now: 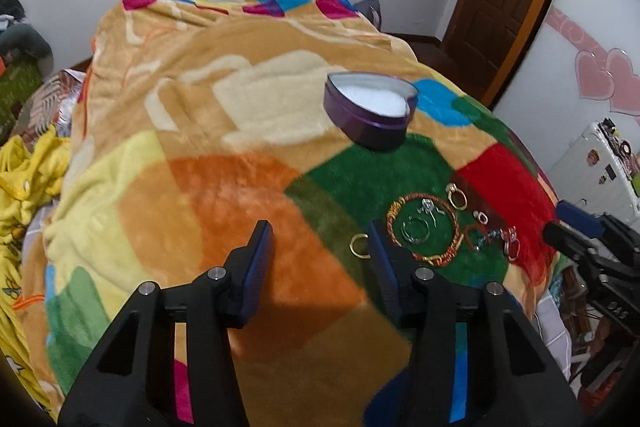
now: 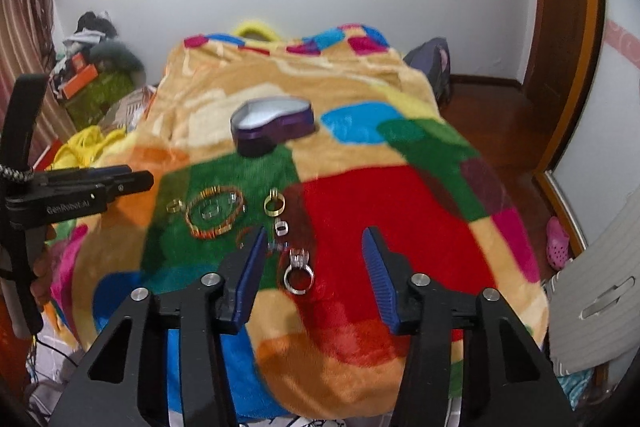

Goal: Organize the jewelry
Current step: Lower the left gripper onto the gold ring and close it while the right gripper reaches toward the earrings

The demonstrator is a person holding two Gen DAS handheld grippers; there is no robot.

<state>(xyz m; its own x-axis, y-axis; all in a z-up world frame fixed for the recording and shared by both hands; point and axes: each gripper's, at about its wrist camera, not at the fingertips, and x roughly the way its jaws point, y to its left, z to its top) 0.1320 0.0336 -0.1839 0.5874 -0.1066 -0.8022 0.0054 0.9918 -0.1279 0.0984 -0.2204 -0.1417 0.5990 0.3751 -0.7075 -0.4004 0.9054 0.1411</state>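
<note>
Both tools tilt down toward a bed covered by a patchwork fleece blanket (image 1: 208,195). The left tool (image 1: 320,239) has its jaws parted with only blanket between them; a small gold ring (image 1: 360,245) lies just beside its right finger. The right tool (image 2: 314,245) is likewise parted, nothing gripped, with a silver stone-set ring (image 2: 298,275) lying on the blanket between its fingers.

The jewelry sits in a loose cluster on the green and red patches: a beaded orange-gold bracelet (image 2: 214,213), a wide gold ring (image 2: 274,206) and smaller silver pieces. Beyond it stands an open purple heart-shaped tin (image 1: 370,111) with a white lining.

Only the right wrist view shows the left tool's side and a hand behind it at the frame's edge. Blur makes the small pieces inside the bracelet hard to identify.
</note>
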